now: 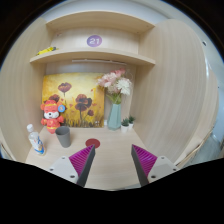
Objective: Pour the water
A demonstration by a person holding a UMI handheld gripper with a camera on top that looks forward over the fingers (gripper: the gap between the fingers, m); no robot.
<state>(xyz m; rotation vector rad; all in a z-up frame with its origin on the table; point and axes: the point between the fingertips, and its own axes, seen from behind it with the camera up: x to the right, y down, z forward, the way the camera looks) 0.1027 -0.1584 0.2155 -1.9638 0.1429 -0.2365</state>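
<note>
A clear water bottle stands on the light wooden desk, far to the left of my fingers. Right beside it is a grey cup, upright. My gripper is open over the desk, and nothing but bare desk lies between the magenta pads. Both the bottle and the cup are well ahead and to the left of the left finger. A small red round coaster lies on the desk just beyond the left fingertip.
A toy figure in red and white stands behind the cup, in front of a flower painting. A teal vase with flowers sits at the back. Wooden shelves rise above, and a side panel stands at the right.
</note>
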